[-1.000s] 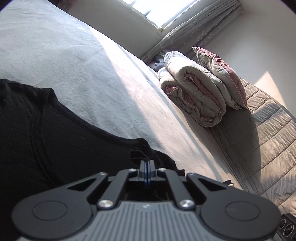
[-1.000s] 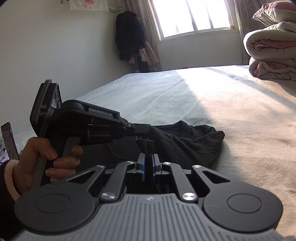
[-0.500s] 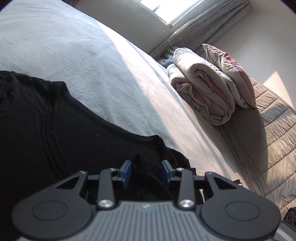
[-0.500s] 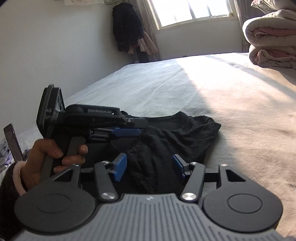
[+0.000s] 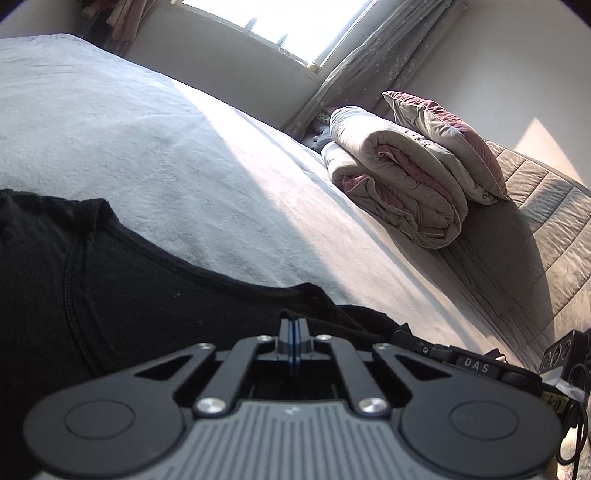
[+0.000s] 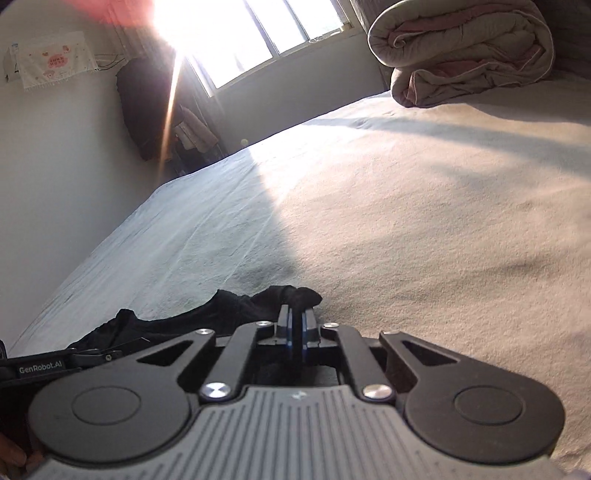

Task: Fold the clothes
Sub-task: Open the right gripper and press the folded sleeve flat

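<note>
Sunlit bed (image 6: 406, 206), black shirt (image 5: 122, 295) spread at its near edge, both grippers pinched shut.

Pale bedding runs back to a window (image 6: 266, 33); a rolled quilt (image 5: 399, 177) with a pillow (image 5: 447, 140) on top sits at the far side. Seen from the left wrist, the left gripper (image 5: 294, 334) has its blue pads pressed together low over the shirt's hem; whether any cloth is caught between them cannot be told. From the right wrist, the right gripper (image 6: 295, 325) is clamped on a bunched fold of shirt (image 6: 291, 295), which pokes out past the fingertips.
</note>
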Tool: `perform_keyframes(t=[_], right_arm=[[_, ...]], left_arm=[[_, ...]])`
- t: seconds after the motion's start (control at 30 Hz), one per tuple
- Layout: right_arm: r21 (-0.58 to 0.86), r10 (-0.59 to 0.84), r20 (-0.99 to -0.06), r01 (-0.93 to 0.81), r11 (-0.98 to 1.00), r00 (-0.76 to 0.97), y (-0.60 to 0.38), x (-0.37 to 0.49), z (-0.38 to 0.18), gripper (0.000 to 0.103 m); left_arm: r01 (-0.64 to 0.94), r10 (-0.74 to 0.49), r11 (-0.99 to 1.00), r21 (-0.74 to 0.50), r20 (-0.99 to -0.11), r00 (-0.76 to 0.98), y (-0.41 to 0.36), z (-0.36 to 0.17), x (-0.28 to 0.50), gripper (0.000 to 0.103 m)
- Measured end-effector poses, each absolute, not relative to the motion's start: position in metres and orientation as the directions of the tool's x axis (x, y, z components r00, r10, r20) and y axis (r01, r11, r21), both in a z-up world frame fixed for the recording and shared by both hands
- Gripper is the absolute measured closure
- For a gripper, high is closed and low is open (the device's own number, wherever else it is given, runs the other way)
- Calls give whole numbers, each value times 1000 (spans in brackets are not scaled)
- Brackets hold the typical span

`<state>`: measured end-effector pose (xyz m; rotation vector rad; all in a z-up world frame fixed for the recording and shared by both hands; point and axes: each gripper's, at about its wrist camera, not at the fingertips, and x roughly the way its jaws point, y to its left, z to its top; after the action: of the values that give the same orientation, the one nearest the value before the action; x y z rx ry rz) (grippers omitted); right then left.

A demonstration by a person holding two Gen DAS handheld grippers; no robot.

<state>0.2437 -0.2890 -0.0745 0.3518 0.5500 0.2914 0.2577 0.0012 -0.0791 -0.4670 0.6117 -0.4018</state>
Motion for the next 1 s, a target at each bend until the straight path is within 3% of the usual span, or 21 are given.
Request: perform_keyframes(t=[0.17, 0.3, 0.33, 0.4, 0.6, 0.7, 0.77, 0.87, 1.0], right_arm=[[350, 335, -506, -166, 922, 795, -282, 250, -83, 95], [371, 348, -505, -166, 914, 790, -285, 244, -80, 84], [369, 352, -509, -170, 914, 786, -286, 242, -77, 74], [345, 364, -514, -201, 917, 777, -286, 235, -69, 55], [255, 428, -548, -344, 904, 718, -269, 206, -43, 54], [147, 445, -574, -448, 882, 687, -250, 178, -37, 54], [85, 467, -585, -522, 849, 664, -240, 158, -37, 54], [8, 476, -598, -588, 809, 645, -232, 137, -41, 54], [-24, 473, -616, -615, 788, 630, -231, 130, -57, 66]], left_arm=[[195, -468, 842, -503, -502, 727, -3, -85, 262, 99], [181, -486, 826, -533, -512, 709, 3, -79, 262, 80], [188, -494, 824, -534, -516, 700, 5, -75, 261, 71], [207, -513, 818, -537, -518, 684, 10, -67, 260, 68], [311, -588, 795, -521, -536, 606, 4, -60, 257, 68], [363, -588, 807, -466, -579, 564, -4, -60, 253, 79], [402, -594, 805, -437, -588, 549, -5, -58, 249, 80], [475, -646, 763, -439, -538, 541, -4, -51, 241, 83], [579, -732, 679, -451, -470, 493, -10, -46, 232, 83]])
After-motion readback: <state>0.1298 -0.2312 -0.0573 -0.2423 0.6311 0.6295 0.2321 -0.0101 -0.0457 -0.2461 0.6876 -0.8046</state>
